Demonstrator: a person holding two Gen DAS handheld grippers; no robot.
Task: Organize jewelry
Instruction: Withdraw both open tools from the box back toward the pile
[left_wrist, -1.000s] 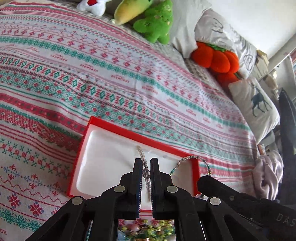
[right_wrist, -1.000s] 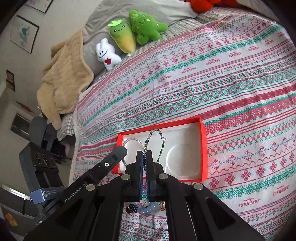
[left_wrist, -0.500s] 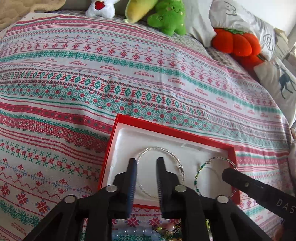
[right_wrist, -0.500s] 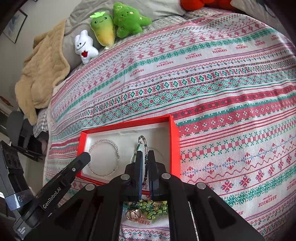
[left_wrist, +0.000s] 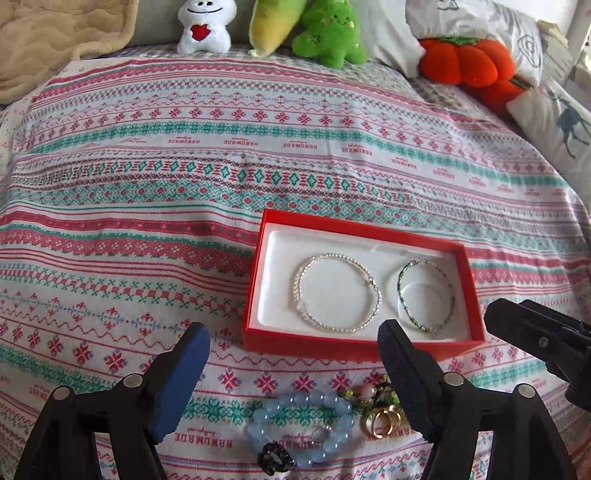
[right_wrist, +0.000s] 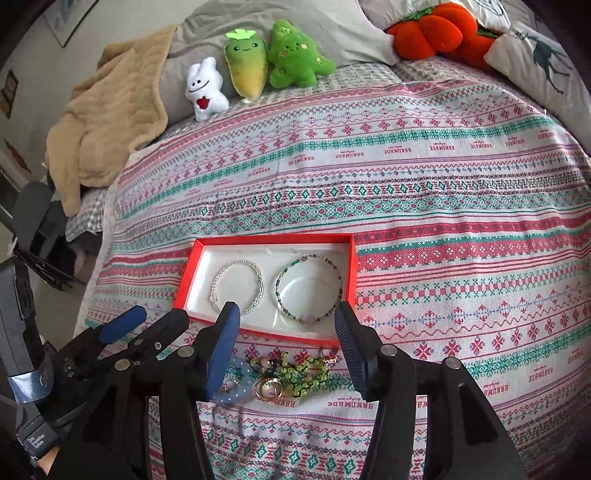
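A red box (left_wrist: 364, 347) with a white lining lies on the bedspread; it also shows in the right wrist view (right_wrist: 190, 273). In it lie a clear beaded bracelet (left_wrist: 338, 291) (right_wrist: 236, 286) and a green beaded bracelet (left_wrist: 424, 293) (right_wrist: 310, 286). In front of the box lie a blue bead bracelet (left_wrist: 303, 424) (right_wrist: 236, 387), gold rings (left_wrist: 382, 421) (right_wrist: 269, 387) and a green bead piece (right_wrist: 304, 373). My left gripper (left_wrist: 293, 350) is open and empty above the loose pieces. My right gripper (right_wrist: 286, 326) is open and empty at the box's near edge.
Plush toys line the bed's far edge: a white one (left_wrist: 205, 26), a yellow-green one (right_wrist: 247, 66), a green one (left_wrist: 328, 35) and an orange one (left_wrist: 465, 61). A tan blanket (right_wrist: 107, 122) lies at the far left. Pillows (left_wrist: 557, 122) sit at the right.
Both grippers have opened wide and pulled back from the box. The clear bracelet and the green bracelet, held a second ago, now lie in the box.
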